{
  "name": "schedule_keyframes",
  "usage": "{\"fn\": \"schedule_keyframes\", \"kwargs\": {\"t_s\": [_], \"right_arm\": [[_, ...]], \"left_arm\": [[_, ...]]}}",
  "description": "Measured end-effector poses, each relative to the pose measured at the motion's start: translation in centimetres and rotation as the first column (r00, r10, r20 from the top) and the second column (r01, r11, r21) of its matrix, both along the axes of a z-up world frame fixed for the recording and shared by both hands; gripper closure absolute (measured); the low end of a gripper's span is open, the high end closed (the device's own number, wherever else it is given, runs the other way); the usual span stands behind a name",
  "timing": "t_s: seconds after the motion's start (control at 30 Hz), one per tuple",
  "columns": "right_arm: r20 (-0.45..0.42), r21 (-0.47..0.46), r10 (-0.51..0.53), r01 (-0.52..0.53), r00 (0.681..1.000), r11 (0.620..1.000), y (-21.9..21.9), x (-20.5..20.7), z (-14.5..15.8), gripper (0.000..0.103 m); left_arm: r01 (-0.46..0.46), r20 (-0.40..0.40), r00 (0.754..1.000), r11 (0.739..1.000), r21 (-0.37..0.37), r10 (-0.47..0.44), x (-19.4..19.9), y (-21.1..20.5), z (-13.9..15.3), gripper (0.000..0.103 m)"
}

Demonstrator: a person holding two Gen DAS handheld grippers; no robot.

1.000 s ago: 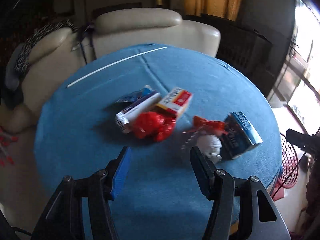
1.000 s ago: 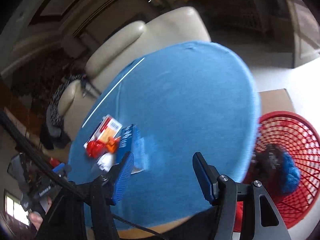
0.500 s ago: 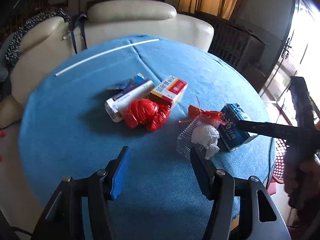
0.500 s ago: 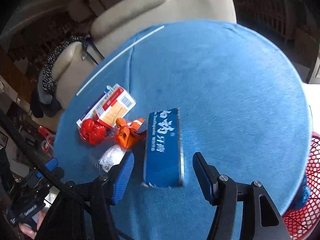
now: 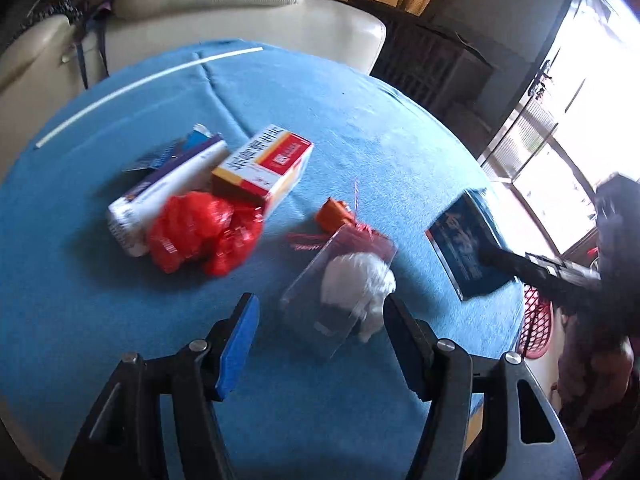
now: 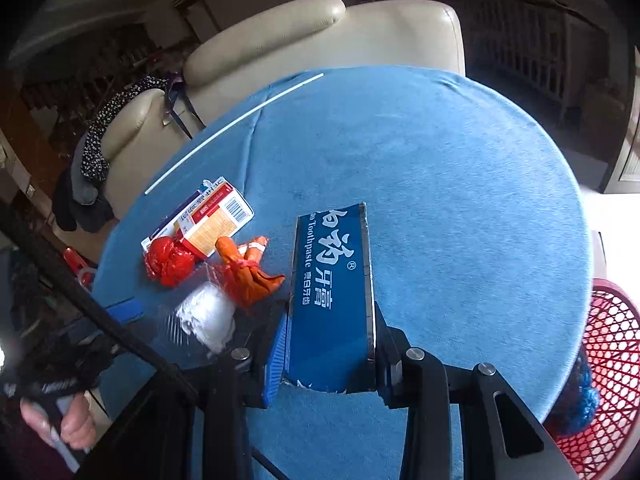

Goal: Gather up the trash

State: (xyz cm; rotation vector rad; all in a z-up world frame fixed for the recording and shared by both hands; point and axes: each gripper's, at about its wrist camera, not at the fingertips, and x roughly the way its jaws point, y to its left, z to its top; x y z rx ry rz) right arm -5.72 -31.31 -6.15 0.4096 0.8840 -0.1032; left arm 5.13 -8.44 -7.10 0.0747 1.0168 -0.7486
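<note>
Trash lies on a round blue table (image 5: 340, 120). My right gripper (image 6: 328, 344) is shut on a blue toothpaste box (image 6: 332, 292), also seen in the left wrist view (image 5: 464, 248). My left gripper (image 5: 320, 332) is open, its fingers either side of a clear plastic wrapper holding a white crumpled wad (image 5: 356, 284). Beyond lie an orange wrapper (image 5: 336, 216), a red crumpled bag (image 5: 200, 232), a red-and-white carton (image 5: 264, 164) and a white-and-purple box (image 5: 168, 188).
A red mesh basket (image 6: 612, 380) stands on the floor off the table's right edge, with blue trash in it. A cream sofa (image 5: 200, 12) is behind the table. A white straw (image 5: 140, 84) lies at the table's far side.
My right gripper has closed on the toothpaste box. My left gripper has moved forward and right, so the clear wrapper with the white wad now lies between its fingers.
</note>
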Motion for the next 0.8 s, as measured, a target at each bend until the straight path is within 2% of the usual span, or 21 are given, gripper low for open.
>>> {"fn": "schedule_keyframes", "kwargs": {"t_s": [0.1,0.17,0.23,0.3,0.4,0.63,0.73,0.8], "right_arm": [[0.006,0.017,-0.008,0.008,1.000,1.000,-0.2,-0.9,0.0,0.064],[0.009,0.028,-0.018,0.018,1.000,0.999,-0.5,-1.2,-0.1,0.064],[0.010,0.036,-0.023,0.023,1.000,0.999,-0.6,-1.3,-0.3,0.064],[0.010,0.048,-0.028,0.027,1.000,0.998,-0.8,-1.3,-0.6,0.064],[0.003,0.071,-0.030,0.029,1.000,0.997,-1.0,-1.3,-1.2,0.064],[-0.006,0.095,-0.033,0.033,0.999,0.995,-1.2,-1.8,-2.0,0.064],[-0.004,0.107,-0.043,0.043,0.999,0.993,-1.5,-2.0,-2.1,0.064],[-0.001,0.105,-0.042,0.042,0.999,0.994,-1.5,-2.0,-2.2,0.064]], "left_arm": [[-0.013,-0.029,1.000,0.999,-0.032,0.012,0.7,-0.5,-0.6,0.038],[0.001,-0.041,0.999,0.999,-0.037,-0.002,0.7,-0.9,-1.1,0.043],[0.010,-0.016,1.000,1.000,-0.024,-0.010,0.1,-1.3,-1.2,0.048],[0.023,0.002,1.000,1.000,-0.001,-0.023,-0.5,-1.7,-1.2,0.057],[0.012,0.018,1.000,1.000,0.022,-0.012,-1.1,-1.7,-1.2,0.064],[-0.066,0.051,0.997,0.998,0.025,0.064,-2.2,0.9,-0.4,0.065],[-0.125,0.141,0.983,0.991,0.050,0.117,-3.0,2.3,1.3,0.065],[-0.154,0.293,0.950,0.980,0.125,0.112,-4.5,2.1,2.9,0.065]]}}
